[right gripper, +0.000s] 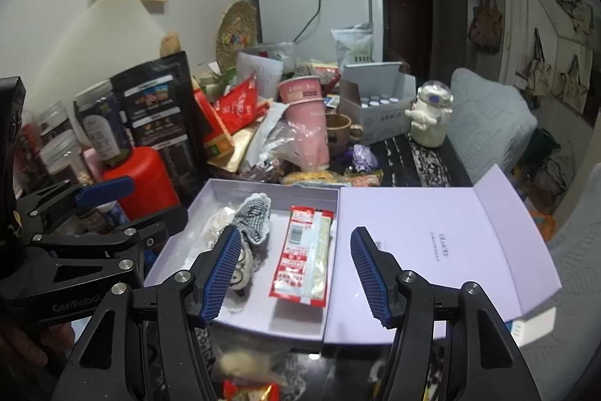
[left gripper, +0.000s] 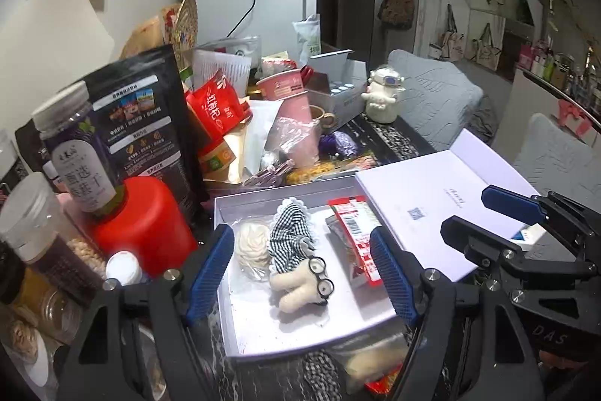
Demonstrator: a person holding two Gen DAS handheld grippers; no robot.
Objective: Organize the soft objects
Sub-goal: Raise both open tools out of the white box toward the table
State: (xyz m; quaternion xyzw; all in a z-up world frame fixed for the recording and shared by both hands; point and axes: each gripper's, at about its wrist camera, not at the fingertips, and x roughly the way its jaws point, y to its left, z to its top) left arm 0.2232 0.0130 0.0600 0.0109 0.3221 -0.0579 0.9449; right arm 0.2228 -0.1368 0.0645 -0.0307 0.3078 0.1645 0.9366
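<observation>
Lavender box (right gripper: 330,198) open on tabletop; inside: plush doll (left gripper: 300,269), cream pouch (left gripper: 252,245), red snack packet (right gripper: 304,258). Lid (right gripper: 432,243) flat right of box. Left gripper (left gripper: 302,275), right gripper (right gripper: 296,269) above box, jaws spread, empty. Judgement: close lid next, lift far edge evenly, both sides, avoid pinching doll.

Contents of the open box (right gripper: 259,326): one checked plush toy (left gripper: 296,250), one cream soft item in clear wrap (left gripper: 251,245), one red-and-white snack packet (right gripper: 304,258). One hinged lid (right gripper: 432,243) lies right of it. Far surface: one red canister (left gripper: 146,228), one pink cup (right gripper: 304,115), one white figurine (right gripper: 430,117).
</observation>
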